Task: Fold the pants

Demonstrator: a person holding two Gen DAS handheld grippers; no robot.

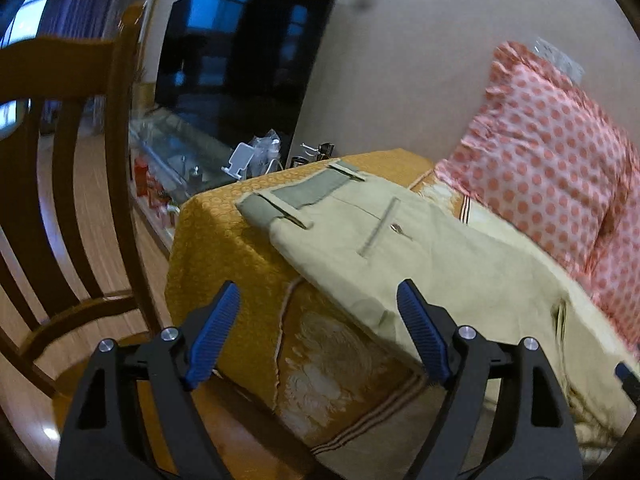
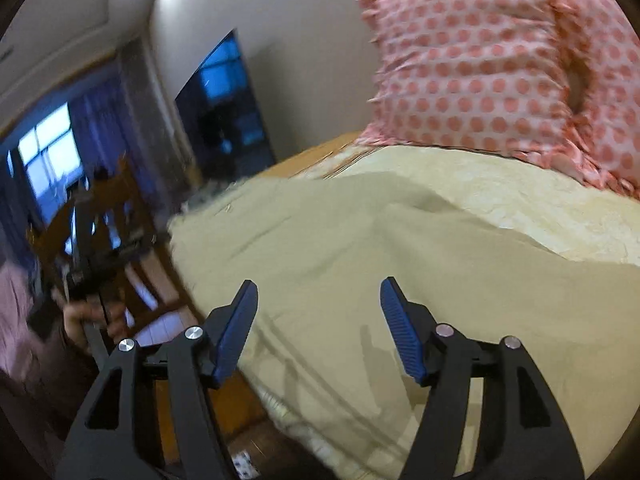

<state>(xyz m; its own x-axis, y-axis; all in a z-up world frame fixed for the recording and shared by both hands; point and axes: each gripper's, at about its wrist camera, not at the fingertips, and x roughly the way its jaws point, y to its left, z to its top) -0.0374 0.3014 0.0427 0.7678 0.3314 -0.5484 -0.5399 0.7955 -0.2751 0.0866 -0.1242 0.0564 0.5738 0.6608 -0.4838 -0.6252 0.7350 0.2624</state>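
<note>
Beige pants (image 1: 404, 256) lie flat on a bed, waistband toward the far corner, back pocket facing up. In the right wrist view the pants (image 2: 340, 264) fill the middle, with a soft ridge across them. My left gripper (image 1: 320, 300) is open and empty, held off the bed's near side, close to the pants' edge. My right gripper (image 2: 318, 296) is open and empty, just above the pants fabric. The left gripper also shows in the right wrist view (image 2: 90, 264), blurred, held in a hand beside the bed.
The bed has an orange patterned cover (image 1: 224, 240). A pink polka-dot pillow (image 1: 552, 152) lies at the head of the bed, also in the right wrist view (image 2: 492, 64). A wooden chair (image 1: 80, 168) stands left of the bed. A dark TV (image 1: 244, 52) stands over a cluttered glass stand (image 1: 180, 156).
</note>
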